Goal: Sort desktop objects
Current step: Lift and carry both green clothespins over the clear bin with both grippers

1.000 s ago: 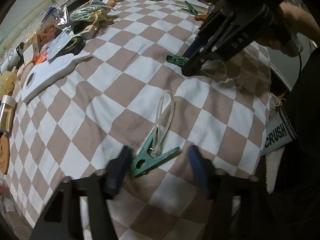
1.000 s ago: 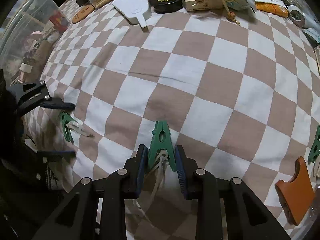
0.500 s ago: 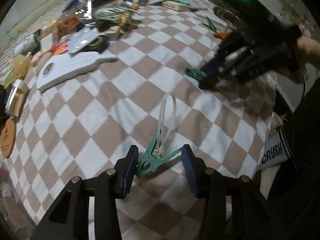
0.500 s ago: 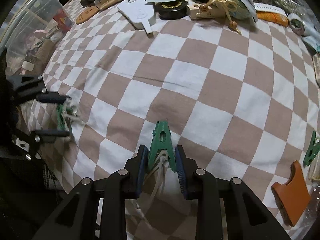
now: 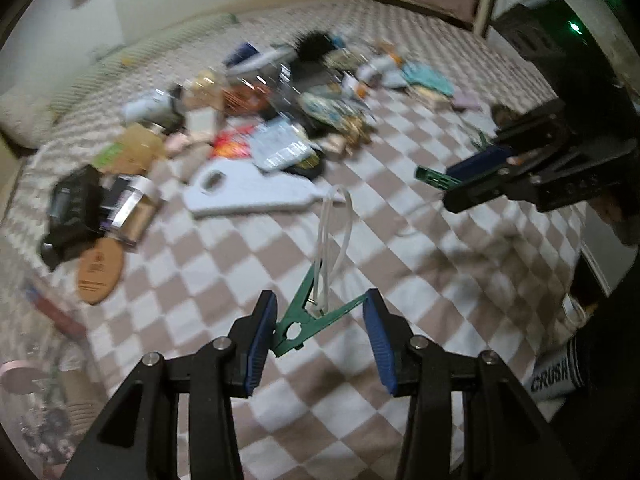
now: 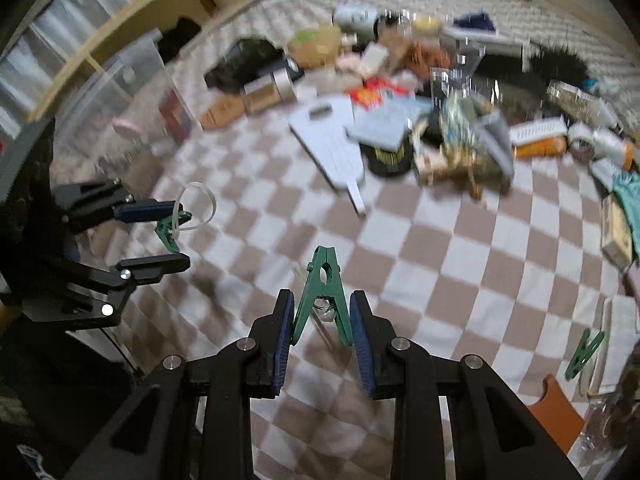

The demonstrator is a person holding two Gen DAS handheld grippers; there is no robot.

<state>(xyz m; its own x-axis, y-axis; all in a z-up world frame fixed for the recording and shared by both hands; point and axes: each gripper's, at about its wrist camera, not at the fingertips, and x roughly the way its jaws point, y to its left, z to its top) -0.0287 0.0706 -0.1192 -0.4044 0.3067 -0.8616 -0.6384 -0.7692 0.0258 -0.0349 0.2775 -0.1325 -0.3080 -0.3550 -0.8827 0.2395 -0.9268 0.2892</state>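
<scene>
Both clips have been lifted clear of the checkered surface point(image 5: 472, 264) since the earlier frames, where they lay on the cloth. The left tool point(image 5: 320, 330) is closed on a green clip point(image 5: 310, 314) carrying a white loop point(image 5: 334, 236); the clip sits askew, one pad on its hinge end, the other on a handle tip. The right tool point(image 6: 322, 336) is closed squarely on a second green clip point(image 6: 322, 292).

For a sound carry, the skewed clip is best kept level and moved slowly, since a twist could free it. The dangling loop should be kept clear of the clutter pile point(image 6: 420, 120).

No sorting destination can be identified. The pile is blurred by motion, so most items cannot be named. A third green clip point(image 6: 584, 354) lies near the right edge.
</scene>
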